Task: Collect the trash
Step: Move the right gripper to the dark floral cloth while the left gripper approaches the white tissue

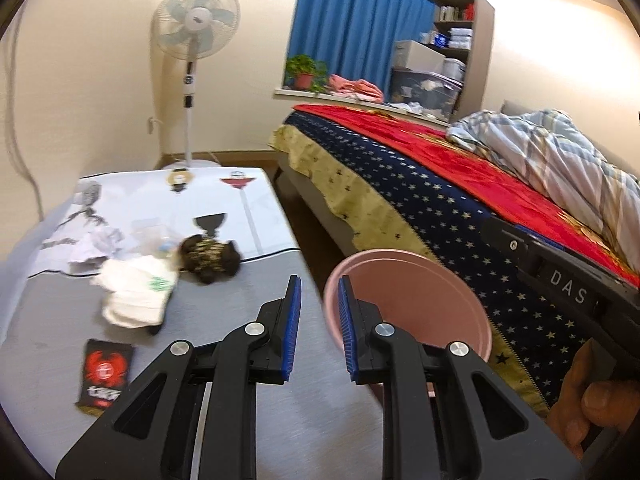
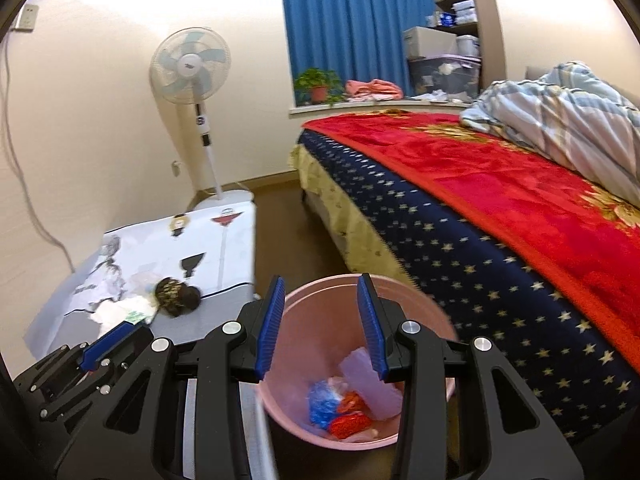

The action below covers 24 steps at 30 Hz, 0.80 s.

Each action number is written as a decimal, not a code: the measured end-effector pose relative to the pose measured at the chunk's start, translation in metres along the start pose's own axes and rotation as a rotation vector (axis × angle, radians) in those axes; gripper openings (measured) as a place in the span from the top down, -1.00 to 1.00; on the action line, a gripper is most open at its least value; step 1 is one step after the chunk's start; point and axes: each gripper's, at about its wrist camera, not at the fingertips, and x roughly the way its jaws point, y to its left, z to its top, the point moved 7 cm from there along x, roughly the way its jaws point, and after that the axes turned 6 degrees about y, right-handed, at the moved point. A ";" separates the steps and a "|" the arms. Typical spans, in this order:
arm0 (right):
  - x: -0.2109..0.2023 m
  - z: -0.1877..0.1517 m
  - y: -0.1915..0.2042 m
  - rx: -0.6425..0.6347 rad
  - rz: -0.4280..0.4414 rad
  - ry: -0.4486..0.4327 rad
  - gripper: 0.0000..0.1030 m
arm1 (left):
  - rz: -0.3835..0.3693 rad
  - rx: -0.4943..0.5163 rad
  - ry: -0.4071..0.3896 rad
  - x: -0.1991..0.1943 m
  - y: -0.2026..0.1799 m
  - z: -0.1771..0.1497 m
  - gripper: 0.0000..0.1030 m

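Observation:
A pink bin [image 2: 320, 300] stands on the floor between the table and the bed; it also shows in the left wrist view [image 1: 420, 300]. It holds a blue wrapper [image 2: 322, 400], red wrappers [image 2: 348, 424] and a pale bag [image 2: 372, 388]. My right gripper [image 2: 320, 320] is open and empty above the bin. My left gripper [image 1: 319, 328] is open and empty over the table's right edge. On the table lie a white crumpled bag [image 1: 136, 296], a dark gold-patterned wrapper [image 1: 208, 256], crumpled paper [image 1: 96, 244] and a black packet with a red crab [image 1: 104, 372].
A grey table [image 1: 240, 320] with a printed white sheet [image 1: 160, 200] stands at left. A bed with a red blanket [image 2: 500, 184] fills the right. A standing fan [image 1: 192, 40] is in the far corner. Brown floor [image 2: 280, 232] runs between table and bed.

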 end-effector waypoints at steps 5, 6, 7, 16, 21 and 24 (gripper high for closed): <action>0.003 -0.004 0.024 -0.027 0.045 0.010 0.25 | 0.044 -0.038 -0.005 -0.009 0.026 -0.004 0.62; 0.004 -0.004 0.028 -0.030 0.054 0.012 0.25 | 0.053 -0.044 -0.005 -0.009 0.030 -0.005 0.62; 0.005 -0.005 0.031 -0.032 0.062 0.013 0.25 | 0.063 -0.051 -0.006 -0.010 0.035 -0.005 0.62; 0.026 -0.012 0.059 -0.025 0.148 0.032 0.25 | 0.208 -0.159 -0.039 -0.013 0.086 -0.007 0.62; 0.043 -0.014 0.072 -0.015 0.203 0.045 0.25 | 0.294 -0.224 -0.064 -0.011 0.114 -0.007 0.62; 0.056 -0.018 0.081 -0.006 0.231 0.063 0.25 | 0.326 -0.243 -0.068 -0.006 0.123 -0.008 0.62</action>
